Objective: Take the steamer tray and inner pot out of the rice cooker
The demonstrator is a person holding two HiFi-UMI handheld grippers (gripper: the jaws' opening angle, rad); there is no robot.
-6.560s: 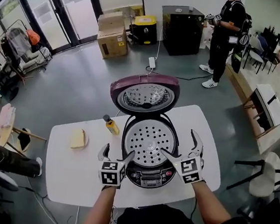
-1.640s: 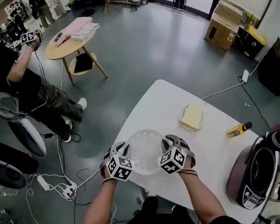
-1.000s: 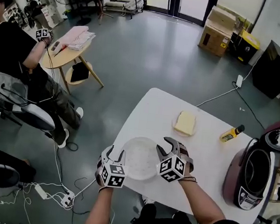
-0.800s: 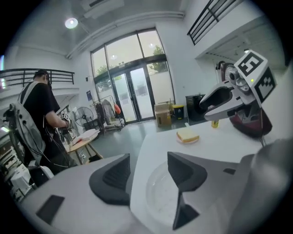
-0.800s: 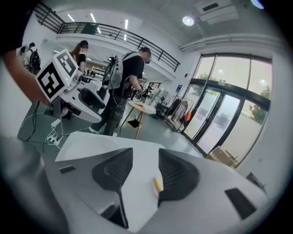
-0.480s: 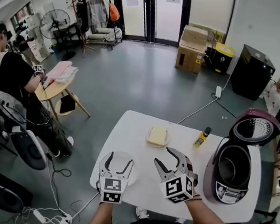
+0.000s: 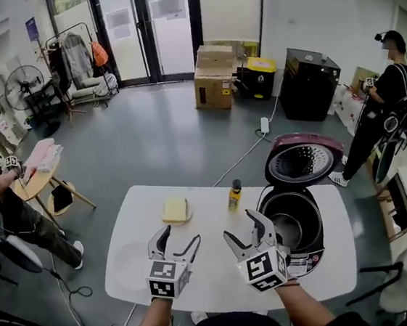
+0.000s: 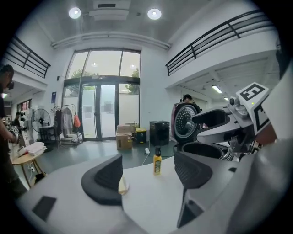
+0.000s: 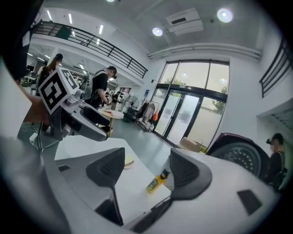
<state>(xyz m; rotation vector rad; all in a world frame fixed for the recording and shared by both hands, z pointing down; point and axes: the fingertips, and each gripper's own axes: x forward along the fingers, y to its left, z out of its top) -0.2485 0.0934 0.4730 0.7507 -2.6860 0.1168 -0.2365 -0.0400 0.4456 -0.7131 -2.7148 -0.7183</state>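
The maroon rice cooker stands at the table's right end, lid up, with the dark inner pot inside. I cannot pick out the white steamer tray on the white table. My left gripper hovers over the table's near middle. My right gripper hangs just left of the cooker's front. Both have just been opening and hold nothing. In the left gripper view my left gripper frames the cooker. In the right gripper view my right gripper stands open over bare table.
A yellow bottle stands left of the cooker, and a yellow block on a small plate lies further left. A person stands at the back right. A chair is right of the table. Boxes and a black cabinet line the far wall.
Both grippers let go of the steamer tray at the table's left near corner, rose and swung right toward the rice cooker, jaws spreading. The head view turned right with them.
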